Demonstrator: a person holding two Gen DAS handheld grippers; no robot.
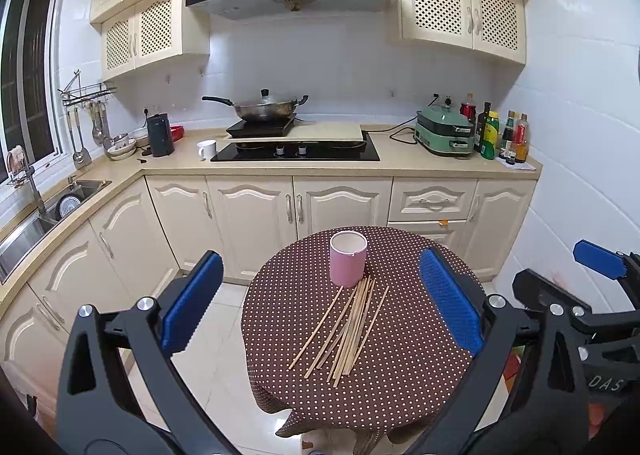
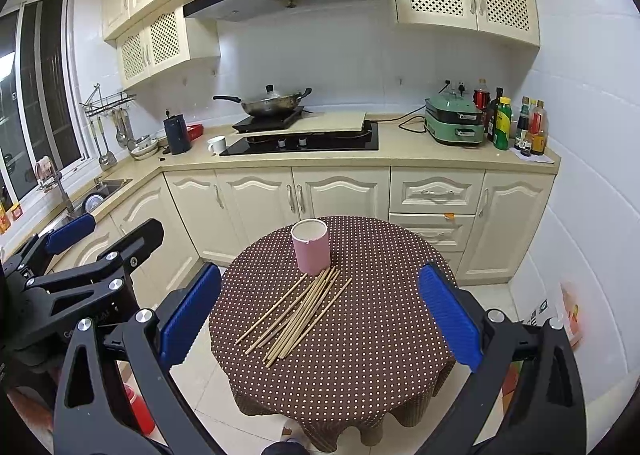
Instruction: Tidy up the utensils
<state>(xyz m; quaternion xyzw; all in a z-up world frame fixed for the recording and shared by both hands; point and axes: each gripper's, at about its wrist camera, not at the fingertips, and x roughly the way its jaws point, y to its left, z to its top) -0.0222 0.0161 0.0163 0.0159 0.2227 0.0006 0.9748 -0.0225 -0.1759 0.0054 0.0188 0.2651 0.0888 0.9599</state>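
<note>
round table (image 2: 380, 355) in polka-dot cloth | left gripper (image 1: 320, 303) and right gripper (image 2: 320, 315) both spread wide, empty, short of it | pink holder (image 2: 310, 251) upright | loose chopsticks (image 2: 298, 313) fanned just before it | risk: thin sticks could roll or scatter under a pinch

Ahead of me a steel wok with a glass lid (image 1: 266, 106) sits on a black portable cooker (image 1: 262, 127), beside a pale cutting board (image 1: 328, 131) laid across the black glass hob (image 1: 296, 153). A white mug (image 1: 207, 149) stands just left of the hob, near a black electric kettle (image 1: 160, 135). To the right I see a green electric grill (image 1: 442, 131) and a cluster of sauce bottles (image 1: 502, 135). A steel sink (image 1: 48, 211) lies at far left.
</note>
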